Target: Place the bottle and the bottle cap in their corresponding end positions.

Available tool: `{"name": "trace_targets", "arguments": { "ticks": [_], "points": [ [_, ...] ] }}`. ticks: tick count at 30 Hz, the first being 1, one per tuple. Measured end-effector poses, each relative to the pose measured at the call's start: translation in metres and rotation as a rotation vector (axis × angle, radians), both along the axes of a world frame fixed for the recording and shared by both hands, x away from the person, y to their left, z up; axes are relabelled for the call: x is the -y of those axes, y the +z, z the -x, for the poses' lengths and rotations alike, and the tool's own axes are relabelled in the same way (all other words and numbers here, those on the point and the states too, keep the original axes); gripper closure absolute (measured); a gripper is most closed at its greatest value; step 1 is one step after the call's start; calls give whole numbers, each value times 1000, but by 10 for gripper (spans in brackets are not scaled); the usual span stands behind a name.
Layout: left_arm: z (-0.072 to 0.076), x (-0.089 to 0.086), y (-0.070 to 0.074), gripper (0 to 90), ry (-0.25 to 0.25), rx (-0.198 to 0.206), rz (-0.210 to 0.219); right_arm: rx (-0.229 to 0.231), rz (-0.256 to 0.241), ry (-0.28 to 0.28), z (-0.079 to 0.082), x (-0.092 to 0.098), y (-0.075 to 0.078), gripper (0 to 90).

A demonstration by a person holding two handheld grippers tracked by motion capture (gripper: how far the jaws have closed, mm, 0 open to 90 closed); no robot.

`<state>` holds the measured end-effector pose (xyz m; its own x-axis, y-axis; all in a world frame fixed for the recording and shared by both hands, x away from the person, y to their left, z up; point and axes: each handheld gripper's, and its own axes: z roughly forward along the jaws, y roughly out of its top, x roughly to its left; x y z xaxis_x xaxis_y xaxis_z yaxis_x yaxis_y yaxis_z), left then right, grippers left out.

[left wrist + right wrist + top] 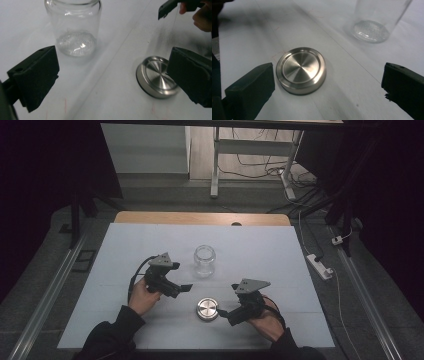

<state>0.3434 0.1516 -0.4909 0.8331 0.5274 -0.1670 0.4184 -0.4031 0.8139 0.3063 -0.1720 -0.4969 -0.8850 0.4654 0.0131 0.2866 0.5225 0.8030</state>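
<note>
Both grippers hover above a white-covered counter [125,250], each held in one of the person's hands, and neither grips anything. Seen from the high view, the left gripper [184,289] sits at about 9 o'clock from the middle of the counter, its jaws spread wide and pointing toward 3 o'clock. Ahead of it, toward 1 o'clock, stands a clear glass jar [205,260], upright and without a lid, well back from the person. The right gripper [224,315] sits at about 4 o'clock on the counter, its jaws also spread wide and aimed toward 9 o'clock. Just beside its jaw tips lies a round brushed-metal lid [207,309], flat on the counter, close to the tips but apart from them. In the left gripper view, the jar [73,27] rises at 11 o'clock and the lid [155,76] lies at 4 o'clock, partly behind the right-hand jaw, with bare counter between the two jaws. In the right gripper view, the lid [301,70] lies between the wide jaws, nearer the left-hand one, its shallow rimmed face upward, while the base of the jar [372,31] shows at 1 o'clock, well apart from the lid.
</note>
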Motion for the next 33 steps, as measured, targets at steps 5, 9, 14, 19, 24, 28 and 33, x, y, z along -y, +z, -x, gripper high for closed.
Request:
{"name": "trace_targets", "arguments": {
  "ticks": [5, 9, 14, 19, 24, 28, 33],
  "points": [
    [22, -16, 0, 0, 39, -13, -7, 5, -6, -48, 6, 15, 3, 0],
    [40, -28, -4, 0, 84, -33, -38, 9, -8, -92, 9, 29, 6, 0],
    [61, -46, -10, 0, 142, -59, -68, 17, -21, -158, 14, 51, 10, 0],
    [81, -64, -15, 0, 197, -81, -63, 3, -24, -219, 20, 74, 10, 0],
    [99, -78, -20, 0, 242, -88, -83, -4, 4, -265, 29, 92, 6, 0],
    [113, -90, -25, 0, 272, -111, -77, -20, -6, -307, 35, 106, 5, 0],
    [131, -106, -31, 0, 327, -128, -82, -34, -22, -359, 41, 121, 5, 0]
  ]
}}
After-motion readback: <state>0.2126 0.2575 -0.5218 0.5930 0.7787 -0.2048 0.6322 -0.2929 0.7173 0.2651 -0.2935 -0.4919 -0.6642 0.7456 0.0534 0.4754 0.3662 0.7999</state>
